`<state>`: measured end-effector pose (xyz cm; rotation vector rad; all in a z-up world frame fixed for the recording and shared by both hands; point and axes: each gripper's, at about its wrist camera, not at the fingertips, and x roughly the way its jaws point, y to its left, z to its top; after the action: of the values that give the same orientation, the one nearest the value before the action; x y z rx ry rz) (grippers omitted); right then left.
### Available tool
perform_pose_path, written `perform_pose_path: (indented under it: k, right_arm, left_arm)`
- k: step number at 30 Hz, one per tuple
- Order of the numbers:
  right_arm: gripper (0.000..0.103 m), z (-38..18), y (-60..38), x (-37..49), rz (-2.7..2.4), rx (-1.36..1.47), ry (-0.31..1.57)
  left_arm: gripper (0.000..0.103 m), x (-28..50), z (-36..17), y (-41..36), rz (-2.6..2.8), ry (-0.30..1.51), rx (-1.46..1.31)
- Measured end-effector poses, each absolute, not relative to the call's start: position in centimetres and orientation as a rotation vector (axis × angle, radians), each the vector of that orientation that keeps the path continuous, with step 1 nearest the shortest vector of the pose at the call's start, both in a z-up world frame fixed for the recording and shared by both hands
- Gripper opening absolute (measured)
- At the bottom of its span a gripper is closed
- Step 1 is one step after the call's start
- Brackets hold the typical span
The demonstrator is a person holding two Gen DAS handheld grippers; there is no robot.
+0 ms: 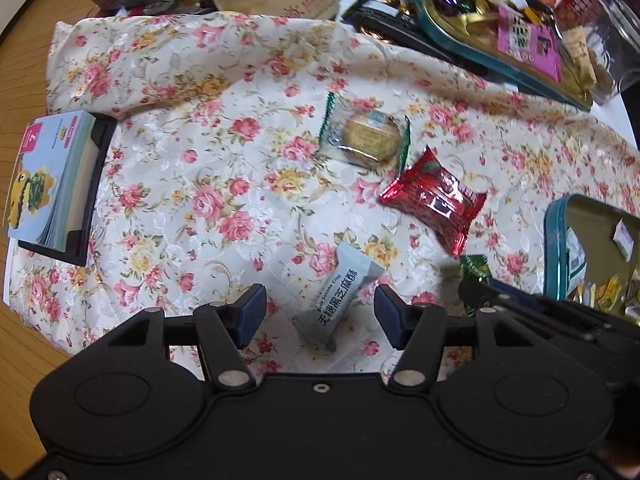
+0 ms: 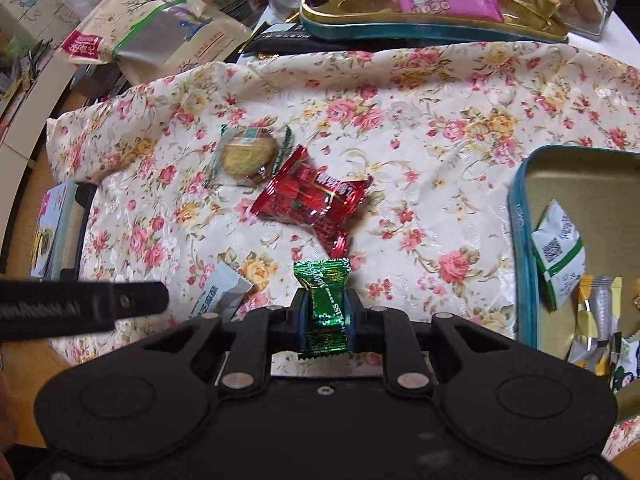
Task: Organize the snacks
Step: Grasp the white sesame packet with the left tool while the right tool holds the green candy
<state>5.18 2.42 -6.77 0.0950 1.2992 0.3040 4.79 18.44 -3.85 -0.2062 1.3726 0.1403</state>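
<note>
- Teal-rimmed gold metal tin [image 2: 520, 216]: white-green sachet [image 2: 558, 252], more packets.
- My right gripper [image 2: 326, 312] fingers pinch green foil candy [image 2: 325, 304].
- My left gripper [image 1: 320, 312] fingers spread over grey sesame-crisp stick [image 1: 342, 300].

The left gripper [image 1: 320, 312], jaws spread wide, hangs over a grey sesame-crisp packet [image 1: 339, 301] lying between its fingertips on a floral cloth [image 1: 192, 152]. Farther off lie a wrapped round biscuit [image 1: 368, 140] and, just right of it, a red foil snack [image 1: 434, 200]. A teal tin [image 1: 556, 240] sits at the right edge, a second tin of sweets [image 1: 452, 46] far right, a card stack [image 1: 48, 176] at left.
</note>
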Motion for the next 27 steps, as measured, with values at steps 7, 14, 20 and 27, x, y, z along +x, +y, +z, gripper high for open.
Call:
perform_pose_path:
  k: [7,14,20,27]
  right_arm:
    - [0.02,-6.2,1.3,5.8,0.252,0.122,1.305]
    - [0.02,-5.7,1.2,5.7,0.265,0.114,1.297]
    - [0.02,-5.5,1.0,5.6,0.267,0.111,1.295]
    - [0.02,-5.1,1.0,5.5,0.272,0.111,1.288]
  left_arm:
    - [0.062,5.2,-5.5,17.3,0.142,1.383,-0.149]
    - [0.062,5.7,-6.9,16.6,0.144,1.403,-0.142]
    - [0.053,5.9,-7.8,15.9,0.155,1.411,-0.112]
    - [0.053,5.9,-8.6,16.1,0.177,1.416,-0.114]
